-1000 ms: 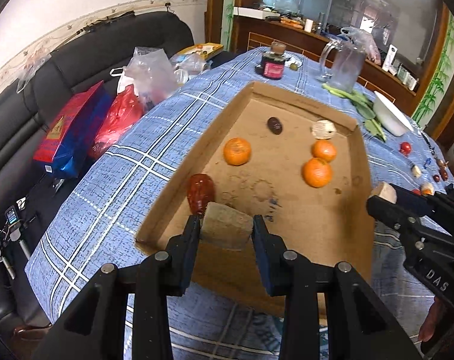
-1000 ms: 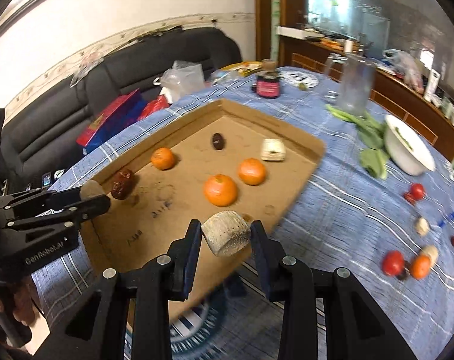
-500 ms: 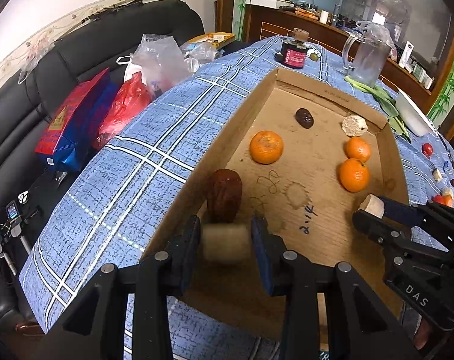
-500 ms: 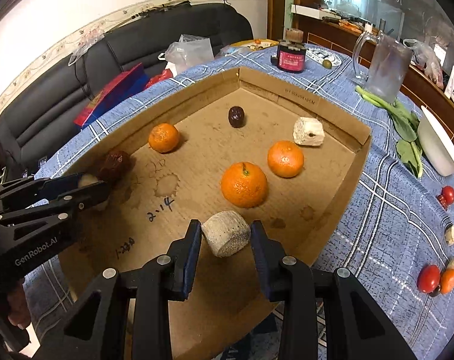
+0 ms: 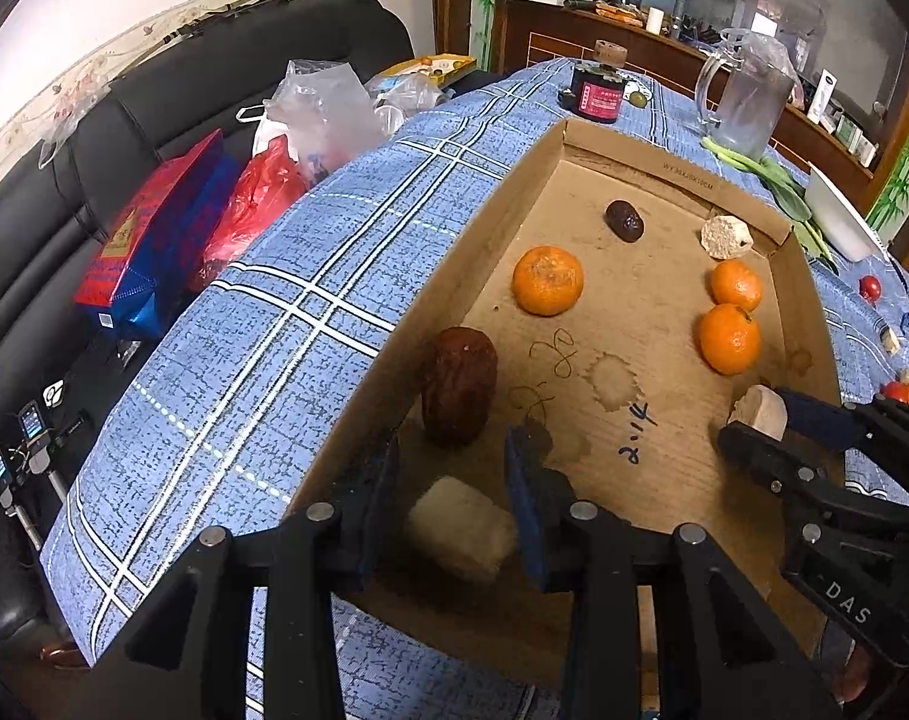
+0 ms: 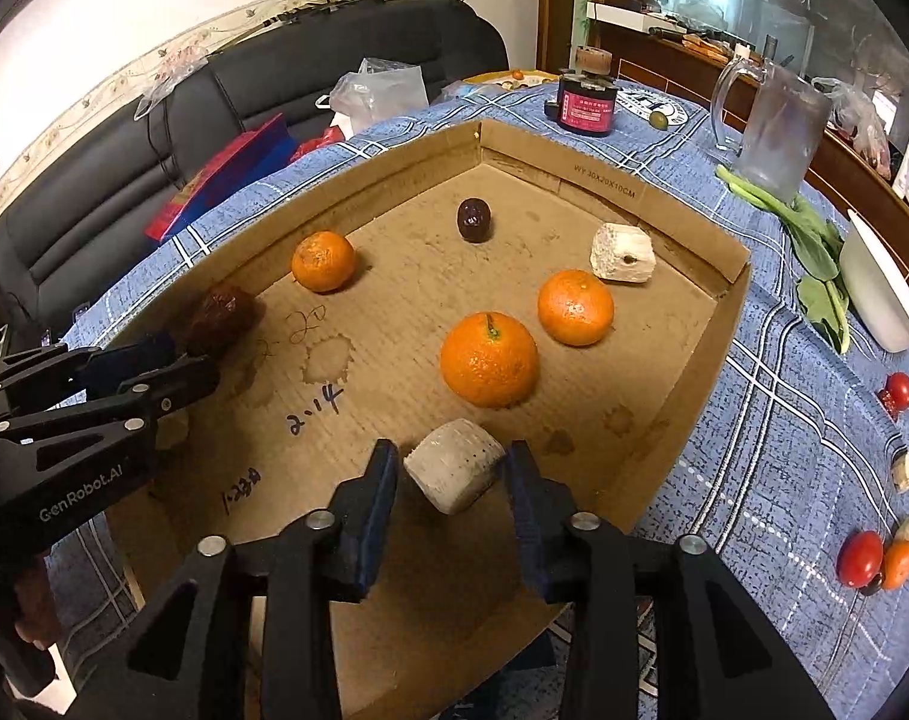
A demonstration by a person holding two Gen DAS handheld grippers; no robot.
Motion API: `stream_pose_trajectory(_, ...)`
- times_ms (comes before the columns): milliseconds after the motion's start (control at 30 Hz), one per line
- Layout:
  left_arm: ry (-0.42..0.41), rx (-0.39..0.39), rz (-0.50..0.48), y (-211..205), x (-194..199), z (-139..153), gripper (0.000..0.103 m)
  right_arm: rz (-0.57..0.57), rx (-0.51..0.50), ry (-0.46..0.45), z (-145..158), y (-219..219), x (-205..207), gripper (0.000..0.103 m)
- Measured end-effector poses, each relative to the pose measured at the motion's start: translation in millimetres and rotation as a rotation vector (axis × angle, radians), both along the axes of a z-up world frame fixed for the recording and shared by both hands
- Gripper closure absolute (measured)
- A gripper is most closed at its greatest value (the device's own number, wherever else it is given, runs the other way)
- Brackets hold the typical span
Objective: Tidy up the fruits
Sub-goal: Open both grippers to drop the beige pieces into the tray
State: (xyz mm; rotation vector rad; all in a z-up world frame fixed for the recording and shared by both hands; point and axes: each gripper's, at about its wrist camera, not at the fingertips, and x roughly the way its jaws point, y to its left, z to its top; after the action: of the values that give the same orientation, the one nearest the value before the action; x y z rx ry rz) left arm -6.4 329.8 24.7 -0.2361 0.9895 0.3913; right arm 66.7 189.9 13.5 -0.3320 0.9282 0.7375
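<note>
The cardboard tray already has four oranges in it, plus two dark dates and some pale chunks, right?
Not quite: the cardboard tray holds three oranges, not four. The right wrist view shows one near the left wall, one in the middle and one behind it to the right. The two dark dates and the pale chunks are there as you said.

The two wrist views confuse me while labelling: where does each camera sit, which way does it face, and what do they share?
Left wrist: on the left gripper, looking down into the cardboard box's left side; pale chunk between its opening jaws; right gripper at right.
Right wrist: on the right gripper, over the box's near right; another pale chunk between opening jaws; left gripper at left.
Shared: three oranges, both dates.
</note>
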Motion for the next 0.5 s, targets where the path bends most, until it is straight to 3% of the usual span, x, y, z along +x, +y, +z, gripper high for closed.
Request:
stream_pose_trajectory(100,0.002,0.009,-0.002,-2.0,-2.5,2.7,0.06,-0.006,0.003,-0.014,3.2,-3.3,-3.6,0.048)
stream_pose_trajectory(333,-0.022,0.024,0.005,-6.7,-13.5,14.1,0.049,-0.012,0.019,-0.031,15.7,-15.8,-15.3,0.048)
stream_pose_trajectory(500,-0.043,0.04,0.016,-9.9,-21.0,23.8,0.049,-0.025,0.04,-0.045,27.3,-30.5,-24.9,0.048)
